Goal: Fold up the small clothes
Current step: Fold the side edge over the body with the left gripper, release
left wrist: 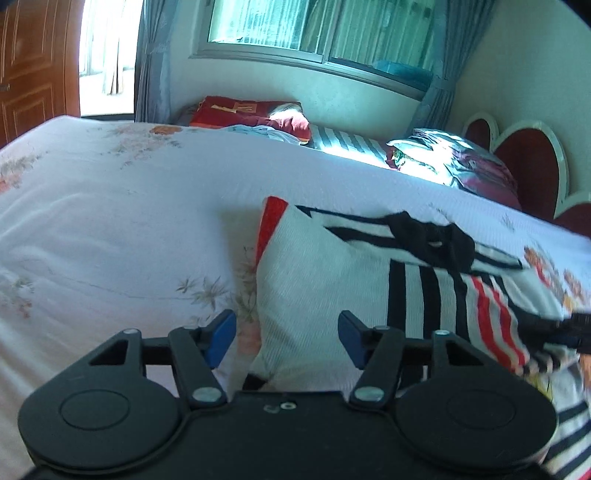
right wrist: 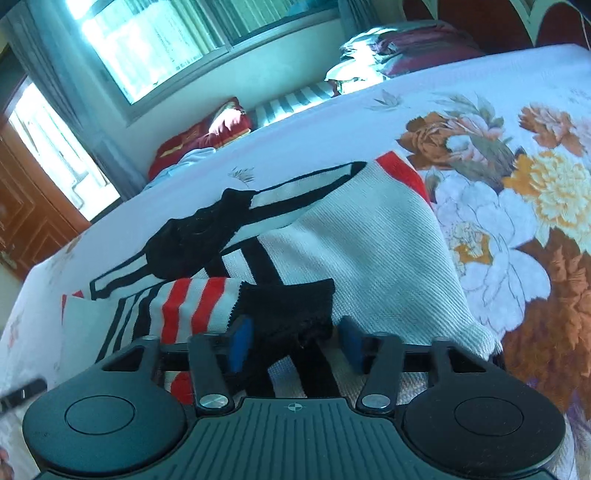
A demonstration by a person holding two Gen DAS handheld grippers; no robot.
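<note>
— Left wrist view: what's the left gripper (left wrist: 287,332) doing?
— Jaws spread, holding nothing, above the ribbed white knit sweater (left wrist: 325,273) lying on the floral bedsheet (left wrist: 110,221).
— And the right gripper (right wrist: 295,343)?
— Also released; the black ribbed cuff (right wrist: 291,306) of the red-striped sleeve (right wrist: 192,302) lies between its blue pads.

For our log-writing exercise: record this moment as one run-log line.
left gripper: open above white knitted striped sweater | right gripper: open around black cuff | floral bedsheet: underneath

Bright daylight from the window (left wrist: 317,33); fisheye-warped edges, perhaps slight motion blur
</note>
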